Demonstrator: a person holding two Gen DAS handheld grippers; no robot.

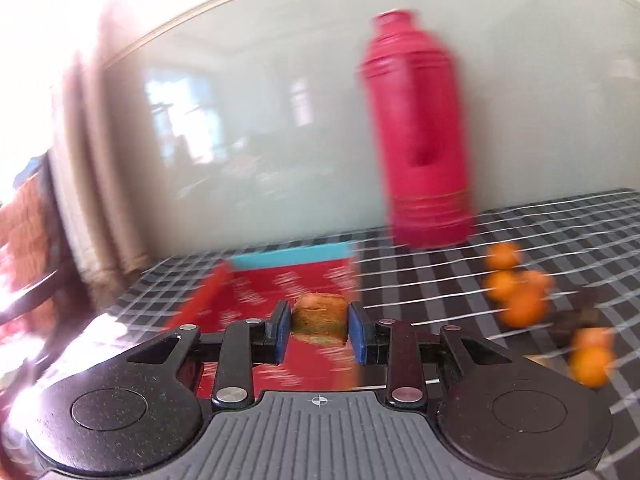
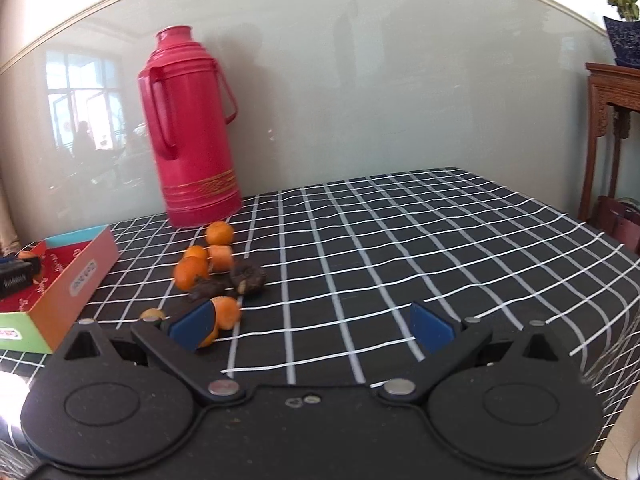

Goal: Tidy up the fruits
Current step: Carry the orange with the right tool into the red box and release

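My left gripper point(image 1: 319, 326) is shut on a small orange-brown fruit point(image 1: 319, 319) and holds it above the open red box point(image 1: 256, 292); this view is motion-blurred. Several orange fruits point(image 1: 520, 300) lie on the checked cloth to its right. In the right wrist view my right gripper point(image 2: 312, 326) is open and empty, low over the cloth. The fruit pile point(image 2: 208, 268), oranges and dark brown pieces point(image 2: 247, 274), lies just ahead-left of its left finger point(image 2: 192, 326). The box point(image 2: 60, 280) stands at the left, with the left gripper point(image 2: 16, 276) showing inside it.
A tall red thermos point(image 2: 192, 128) stands at the back against the glossy pale wall. The black-and-white checked tablecloth point(image 2: 400, 240) covers the table. A carved wooden stand point(image 2: 612, 120) with a potted plant is at the far right, beyond the table edge.
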